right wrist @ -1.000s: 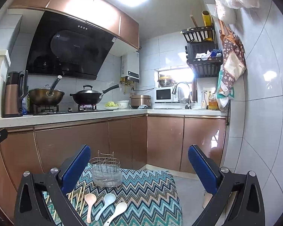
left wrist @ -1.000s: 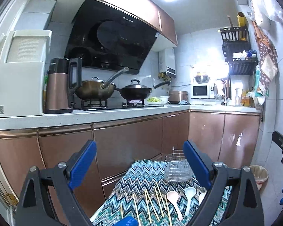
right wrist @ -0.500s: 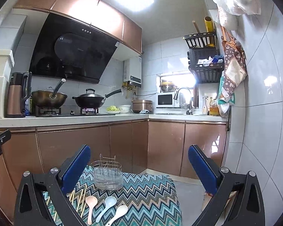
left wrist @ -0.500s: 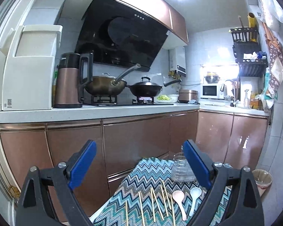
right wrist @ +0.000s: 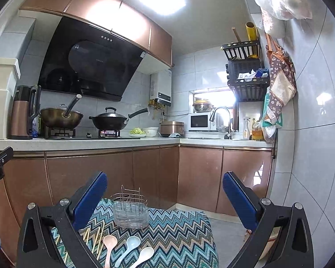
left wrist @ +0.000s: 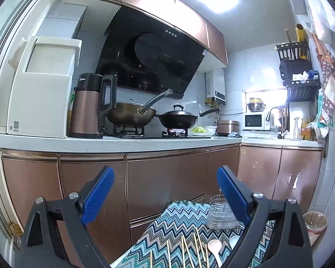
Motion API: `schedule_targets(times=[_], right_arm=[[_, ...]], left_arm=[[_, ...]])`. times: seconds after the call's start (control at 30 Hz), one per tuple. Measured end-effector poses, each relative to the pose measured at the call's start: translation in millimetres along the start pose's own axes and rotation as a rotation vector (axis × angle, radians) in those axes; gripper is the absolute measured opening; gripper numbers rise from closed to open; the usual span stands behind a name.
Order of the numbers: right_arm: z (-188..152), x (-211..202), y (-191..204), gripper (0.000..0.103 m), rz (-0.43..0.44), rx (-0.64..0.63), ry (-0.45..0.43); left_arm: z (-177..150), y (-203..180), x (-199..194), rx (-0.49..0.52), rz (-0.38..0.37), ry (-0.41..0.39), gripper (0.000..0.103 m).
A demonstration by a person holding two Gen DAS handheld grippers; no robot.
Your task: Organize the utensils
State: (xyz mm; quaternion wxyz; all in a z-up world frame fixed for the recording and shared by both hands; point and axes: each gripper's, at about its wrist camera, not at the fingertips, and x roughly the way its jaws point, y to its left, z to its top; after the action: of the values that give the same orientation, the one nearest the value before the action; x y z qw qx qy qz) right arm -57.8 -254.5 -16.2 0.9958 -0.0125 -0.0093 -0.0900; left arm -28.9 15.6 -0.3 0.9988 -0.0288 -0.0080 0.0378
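A small table with a zigzag cloth (right wrist: 181,230) holds a wire and clear-plastic utensil holder (right wrist: 130,210); it also shows in the left wrist view (left wrist: 221,215). In front of it lie three spoons: pink (right wrist: 109,244), blue (right wrist: 129,246) and white (right wrist: 144,255). Several wooden chopsticks (left wrist: 185,250) lie to their left. My left gripper (left wrist: 165,194) is open and empty, well above and short of the table. My right gripper (right wrist: 165,196) is open and empty, above the table's near side.
Copper cabinets (left wrist: 163,183) and a white counter (left wrist: 114,141) run behind the table, with a kettle (left wrist: 89,107), two woks (left wrist: 131,116) and a microwave (right wrist: 199,121). A tiled wall (right wrist: 312,145) is on the right. A bin (left wrist: 315,223) stands on the floor.
Both cameras have tilted up and drawn back a little; the table and utensils sit lower in both views. Both grippers stay open and empty.
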Motion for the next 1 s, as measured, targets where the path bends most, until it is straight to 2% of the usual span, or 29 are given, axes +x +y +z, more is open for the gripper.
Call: schedule_targets(times=[0.27,0.5,0.73,1.0], right_arm=[[-4.1,20.9,0.7,0.103,-0.003,-0.008,0.031],[-5.2,42.6,-2.3,0.103,-0.005,-0.018,0.074],[-8.0,69.8,-3.6,0.103,0.008,-0.028,0.125],[-13.3,101.0,-8.8,0.103,0.041,-0.035,0.174]], left_arm=[[2.7,6.2,11.5,-0.068,-0.002,-0.016,0.094],[6.7,7.0,27.6,-0.053,0.021,-0.009,0.094],[3.8,6.6,57.0,-0.057,-0.003,0.068,0.094],[-7.8,5.3,97.8,-0.047,0.006,0.177,0.094]])
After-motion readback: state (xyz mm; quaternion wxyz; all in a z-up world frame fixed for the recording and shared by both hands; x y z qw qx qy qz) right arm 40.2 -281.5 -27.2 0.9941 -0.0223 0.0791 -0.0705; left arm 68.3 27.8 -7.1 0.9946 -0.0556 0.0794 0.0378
